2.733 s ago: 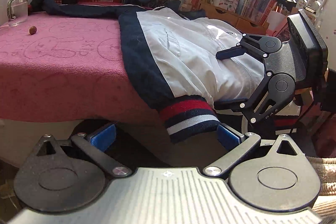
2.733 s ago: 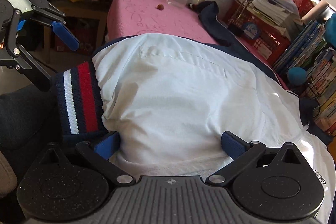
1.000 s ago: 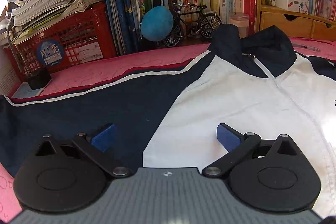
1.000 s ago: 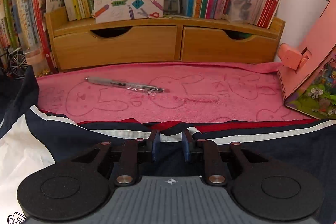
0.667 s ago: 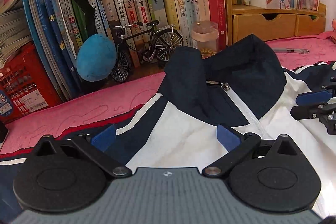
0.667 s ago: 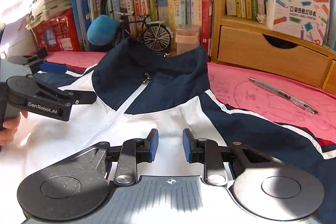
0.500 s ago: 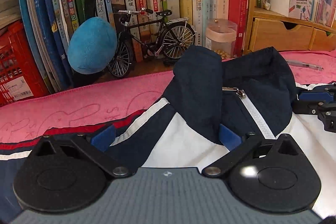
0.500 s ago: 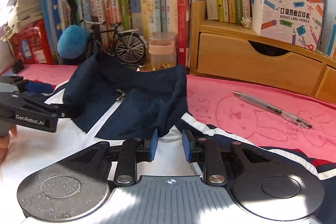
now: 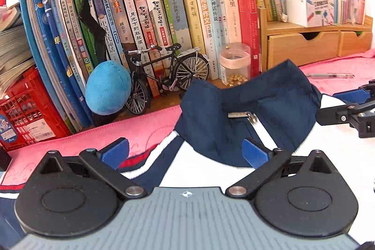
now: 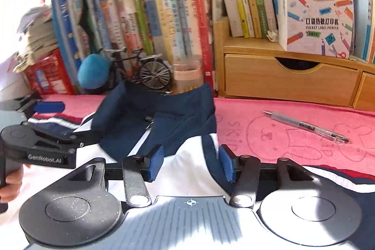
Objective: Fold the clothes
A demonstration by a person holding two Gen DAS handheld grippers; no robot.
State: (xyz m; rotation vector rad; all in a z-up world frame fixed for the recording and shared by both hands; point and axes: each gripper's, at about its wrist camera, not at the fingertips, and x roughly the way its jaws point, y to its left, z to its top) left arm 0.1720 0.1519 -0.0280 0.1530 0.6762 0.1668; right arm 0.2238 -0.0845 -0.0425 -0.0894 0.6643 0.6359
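Left wrist view: the left gripper [image 9: 185, 152] is recorded with jaws spread wide and nothing between them. A jacket [image 9: 234, 163], white with navy and red trim, is laid flat on the pink cloth [image 9: 77, 144]; its navy collar [image 9: 248, 107] is found just ahead of the jaws, the zipper pull [image 9: 241, 114] resting in its fold. The right gripper [image 9: 351, 107] is entered at the right edge, beside the collar.

Right wrist view: the right gripper [image 10: 191, 162] is shown with jaws parted, straddling the white-and-navy shoulder seam of the jacket [image 10: 187, 170], no fabric pinched. A pen [image 10: 307, 127] is noted on the pink cloth [image 10: 281, 132], ahead and to the right of the jaws, apart from the jacket.

Step in hand, as judged: the collar end is being approached for a grip before a fold. Both shoulders are best pinched level, either side of the collar, through one layer only, with the zipper pull kept out of the pads, so that the fold line runs straight.

Not determinable: the sleeves, hem and lower body are cut off by the gripper housings; whether either set of pads touches the fabric cannot be told; the right wrist view is blurred toward its left side.
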